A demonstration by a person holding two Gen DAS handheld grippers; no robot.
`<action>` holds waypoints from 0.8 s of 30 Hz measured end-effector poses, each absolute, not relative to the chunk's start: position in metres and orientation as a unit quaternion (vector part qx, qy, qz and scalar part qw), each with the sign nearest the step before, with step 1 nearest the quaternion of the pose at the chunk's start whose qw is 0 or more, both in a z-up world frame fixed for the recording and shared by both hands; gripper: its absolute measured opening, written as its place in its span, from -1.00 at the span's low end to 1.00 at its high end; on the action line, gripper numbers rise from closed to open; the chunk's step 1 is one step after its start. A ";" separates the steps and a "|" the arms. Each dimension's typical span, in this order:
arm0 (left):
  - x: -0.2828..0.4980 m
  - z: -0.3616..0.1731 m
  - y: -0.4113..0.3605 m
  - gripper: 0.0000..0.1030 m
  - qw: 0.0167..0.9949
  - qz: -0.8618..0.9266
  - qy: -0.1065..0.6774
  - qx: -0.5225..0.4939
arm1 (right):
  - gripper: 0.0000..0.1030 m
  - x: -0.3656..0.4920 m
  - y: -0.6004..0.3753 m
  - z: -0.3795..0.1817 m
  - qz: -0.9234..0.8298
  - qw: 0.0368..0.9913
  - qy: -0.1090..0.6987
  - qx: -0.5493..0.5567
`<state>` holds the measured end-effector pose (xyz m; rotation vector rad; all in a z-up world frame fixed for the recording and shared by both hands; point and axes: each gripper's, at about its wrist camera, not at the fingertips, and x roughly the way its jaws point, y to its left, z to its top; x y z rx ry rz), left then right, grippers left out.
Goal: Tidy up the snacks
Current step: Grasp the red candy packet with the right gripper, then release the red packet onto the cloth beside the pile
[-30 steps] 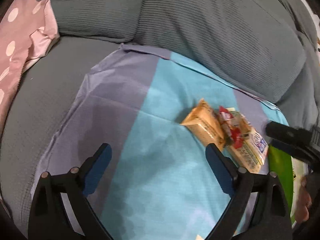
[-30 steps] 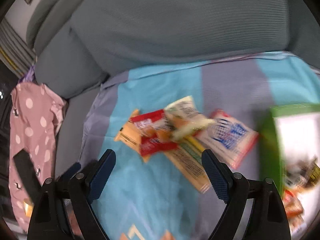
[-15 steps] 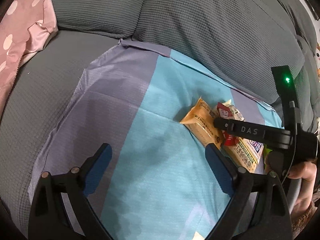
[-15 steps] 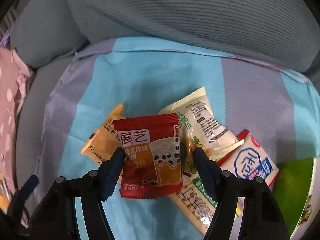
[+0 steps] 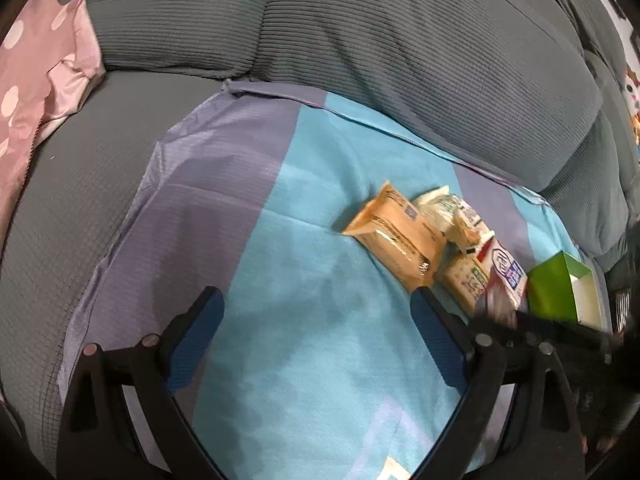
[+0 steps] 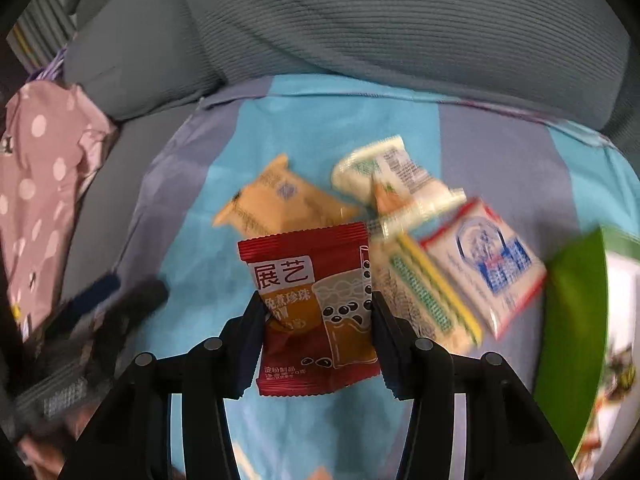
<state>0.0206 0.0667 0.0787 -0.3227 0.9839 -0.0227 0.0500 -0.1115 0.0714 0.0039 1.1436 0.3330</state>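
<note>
Your right gripper has just been closing, and the red snack packet sits between its jaws. Both pads touch the packet's sides, so you have it pinched. You hold it by the middle, likely so it does not flop or slip out.

The red snack packet is just in front of the snack pile, over the blue striped cloth. The orange packet lies behind it in the pile. The white and blue packet lies at the pile's right side. The green box stands just right of the pile, open side up. That is likely where the snacks go, so it sits close and the trip is short.

Your left gripper is wide open with nothing in it. It hovers over the cloth to the left of the pile, out of the way, so the other hand has room.
</note>
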 end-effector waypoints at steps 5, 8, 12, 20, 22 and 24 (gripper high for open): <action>0.016 0.079 0.052 0.83 0.869 -0.018 0.474 -0.143 | 0.00 0.026 -0.126 0.058 0.151 0.813 0.562 0.012; 0.015 0.076 0.042 0.83 0.863 -0.029 0.485 -0.138 | 0.03 0.016 -0.133 0.049 0.140 0.807 0.574 0.019; 0.012 0.075 0.032 0.82 0.856 -0.047 0.494 -0.143 | 0.24 0.007 -0.150 0.052 0.139 0.811 0.566 0.053; 0.004 0.064 -0.004 0.46 0.824 -0.121 0.535 -0.139 | 0.27 -0.007 -0.202 0.080 0.117 0.845 0.493 0.169; 0.002 0.059 -0.021 0.41 0.819 -0.141 0.544 -0.119 | 0.27 -0.004 -0.207 0.074 0.127 0.834 0.502 0.189; 0.000 0.054 -0.032 0.24 0.813 -0.148 0.552 -0.110 | 0.27 0.002 -0.207 0.066 0.143 0.820 0.515 0.204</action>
